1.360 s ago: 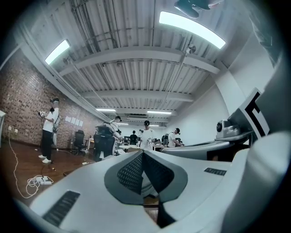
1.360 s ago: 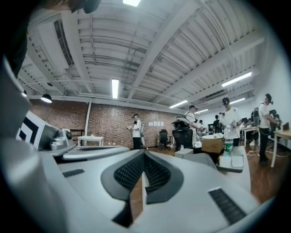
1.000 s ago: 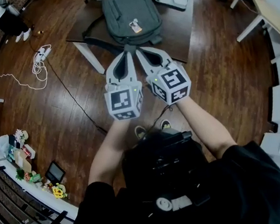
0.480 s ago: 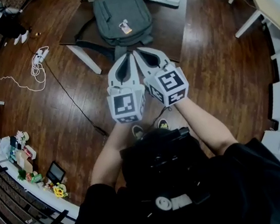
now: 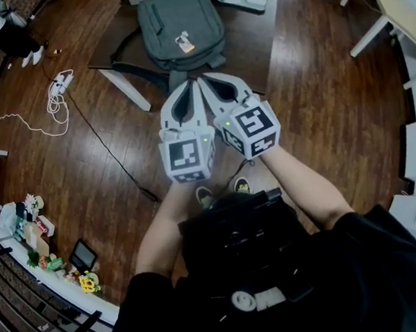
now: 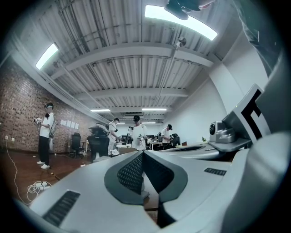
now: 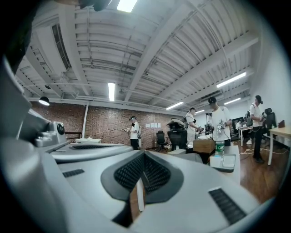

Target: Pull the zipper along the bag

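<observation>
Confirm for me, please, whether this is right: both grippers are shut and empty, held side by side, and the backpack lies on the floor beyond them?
Not quite: the backpack lies on the dark table, not on the floor, as the head view shows. The rest holds: the left gripper and the right gripper are both shut and empty, held side by side short of it.

- Dark brown wooden table (image 5: pixel 251 34), just ahead of the jaws.
- White power strip with coiled cable (image 5: pixel 63 80), on the floor well left of them.
- Green-labelled clear bottle (image 7: pixel 220 147), ahead and right.
</observation>
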`<state>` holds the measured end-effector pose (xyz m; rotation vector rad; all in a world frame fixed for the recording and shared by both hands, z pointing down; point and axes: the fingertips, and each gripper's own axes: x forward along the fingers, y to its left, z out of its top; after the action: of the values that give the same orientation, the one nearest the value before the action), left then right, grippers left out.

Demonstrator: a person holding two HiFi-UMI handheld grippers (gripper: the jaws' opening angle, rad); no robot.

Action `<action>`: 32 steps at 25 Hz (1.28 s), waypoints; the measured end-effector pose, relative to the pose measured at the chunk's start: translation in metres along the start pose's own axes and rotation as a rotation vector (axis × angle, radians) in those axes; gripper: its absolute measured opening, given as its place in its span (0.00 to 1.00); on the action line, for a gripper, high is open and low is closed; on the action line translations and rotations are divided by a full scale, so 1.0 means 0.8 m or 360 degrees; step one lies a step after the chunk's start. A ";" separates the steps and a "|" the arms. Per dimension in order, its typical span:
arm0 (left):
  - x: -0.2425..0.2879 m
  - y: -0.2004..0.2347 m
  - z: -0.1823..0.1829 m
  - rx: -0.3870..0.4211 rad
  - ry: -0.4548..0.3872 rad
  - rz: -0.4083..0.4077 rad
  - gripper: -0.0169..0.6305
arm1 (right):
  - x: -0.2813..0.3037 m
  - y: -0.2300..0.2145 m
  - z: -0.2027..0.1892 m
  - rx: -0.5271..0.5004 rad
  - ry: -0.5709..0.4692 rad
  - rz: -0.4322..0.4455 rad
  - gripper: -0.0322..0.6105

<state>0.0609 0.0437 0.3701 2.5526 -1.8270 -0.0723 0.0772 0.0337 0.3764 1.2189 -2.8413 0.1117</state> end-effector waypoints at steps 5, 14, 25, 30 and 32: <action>0.005 -0.002 -0.001 -0.0014 -0.0002 -0.0007 0.01 | 0.001 -0.005 -0.002 0.0002 0.0007 -0.0007 0.08; 0.010 0.001 0.000 -0.0021 0.0000 -0.0012 0.01 | 0.007 -0.008 -0.001 0.0002 0.0013 -0.0010 0.08; 0.016 0.011 -0.003 -0.0031 0.0013 -0.0019 0.01 | 0.017 -0.009 -0.003 0.0006 0.0014 -0.0017 0.08; 0.022 0.013 -0.007 -0.0030 0.0012 -0.0031 0.01 | 0.021 -0.013 -0.005 0.0004 0.0021 -0.0029 0.08; 0.024 0.013 -0.007 -0.0046 0.0016 -0.0030 0.01 | 0.023 -0.015 -0.005 0.0002 0.0020 -0.0032 0.08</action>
<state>0.0570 0.0222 0.3750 2.5461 -1.7853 -0.0847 0.0730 0.0124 0.3824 1.2425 -2.8180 0.1196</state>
